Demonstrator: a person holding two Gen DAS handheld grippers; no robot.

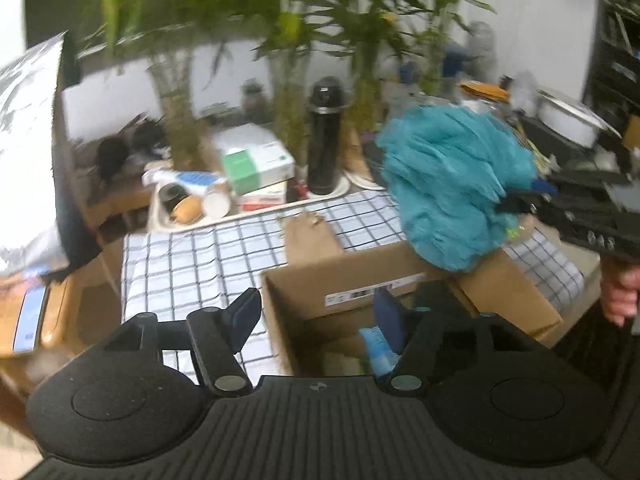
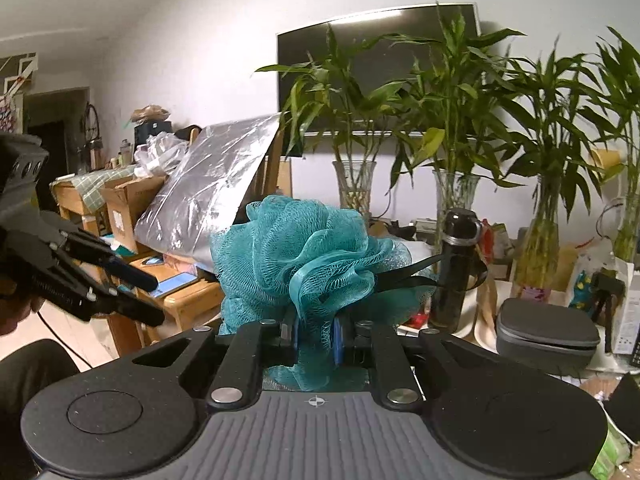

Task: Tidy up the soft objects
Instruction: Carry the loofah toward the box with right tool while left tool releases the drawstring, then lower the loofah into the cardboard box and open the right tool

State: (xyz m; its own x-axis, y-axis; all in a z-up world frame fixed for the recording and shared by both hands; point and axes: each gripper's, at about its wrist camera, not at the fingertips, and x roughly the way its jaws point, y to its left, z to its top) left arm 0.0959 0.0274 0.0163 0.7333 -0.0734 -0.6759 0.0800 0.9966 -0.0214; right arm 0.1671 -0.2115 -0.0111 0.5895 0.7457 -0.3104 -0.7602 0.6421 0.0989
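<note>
Surface: white cloth [image 1: 192, 264] with a thin dark grid lay flat over the table, a row of leafy bamboo stalks in clear glass vases [image 2: 354, 188] standing behind it against a pale wall.
Landmark: open brown cardboard box [image 1: 360, 280], matte and square-cornered, sat on the cloth with its flaps up.
Bath pouf: ruffled teal mesh pouf [image 2: 296, 256], round and gathered in loose folds, hung just above the box's far right corner, clear of the rim.
Right gripper [image 2: 314, 340]: blue pads were pinched narrowly on the pouf's netting, some mesh bulging below them; a black ribbon loop trailed off to the side.
Left gripper [image 1: 316, 312]: black ribbed body, fingers stood wide apart over the box's near left corner, with nothing between them.
Inside box: a pale blue soft item [image 1: 376, 348] lay low, blurred.
Beyond box: smooth black cylindrical flask [image 1: 326, 136] stood upright on a white plate.
</note>
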